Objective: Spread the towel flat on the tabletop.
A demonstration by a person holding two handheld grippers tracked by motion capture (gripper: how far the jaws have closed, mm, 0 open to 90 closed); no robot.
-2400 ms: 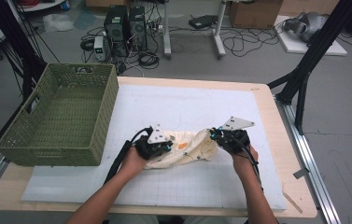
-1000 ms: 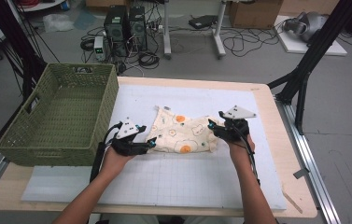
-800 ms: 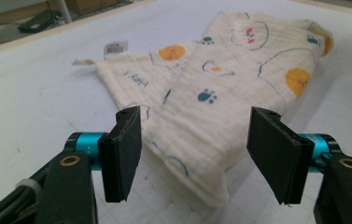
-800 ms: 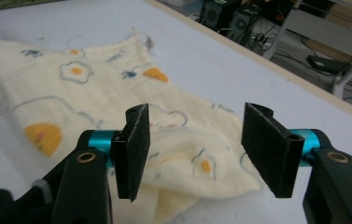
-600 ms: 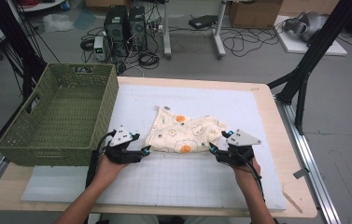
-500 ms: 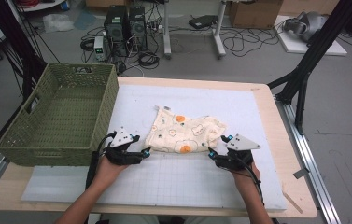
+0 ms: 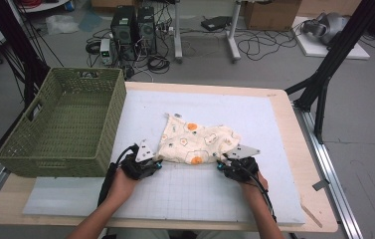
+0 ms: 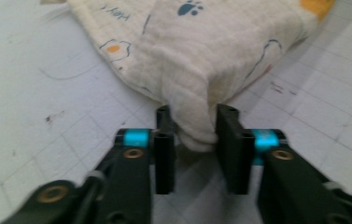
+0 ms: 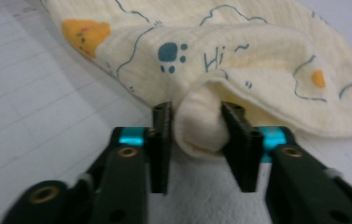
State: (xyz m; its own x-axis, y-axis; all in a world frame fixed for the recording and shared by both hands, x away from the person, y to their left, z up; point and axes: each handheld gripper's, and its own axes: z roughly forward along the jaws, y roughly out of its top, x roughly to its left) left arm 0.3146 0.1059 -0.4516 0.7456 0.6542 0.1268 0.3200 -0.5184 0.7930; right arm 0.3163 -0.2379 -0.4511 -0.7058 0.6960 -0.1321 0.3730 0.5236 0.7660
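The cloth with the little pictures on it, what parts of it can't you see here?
- Underside of the cloth: hidden in the high view, it lies on the mat.
- Far end: cut off by the top edge in both gripper views.
- Pinched folds: covered by the jaws of the left hand-held gripper and right hand-held gripper.
- Printed words: too small in the high view.

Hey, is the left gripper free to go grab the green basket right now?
Probably not yet. The left gripper is shut on a fold of the cloth. The basket stands just left of it, nothing between, but it would have to release the cloth first.
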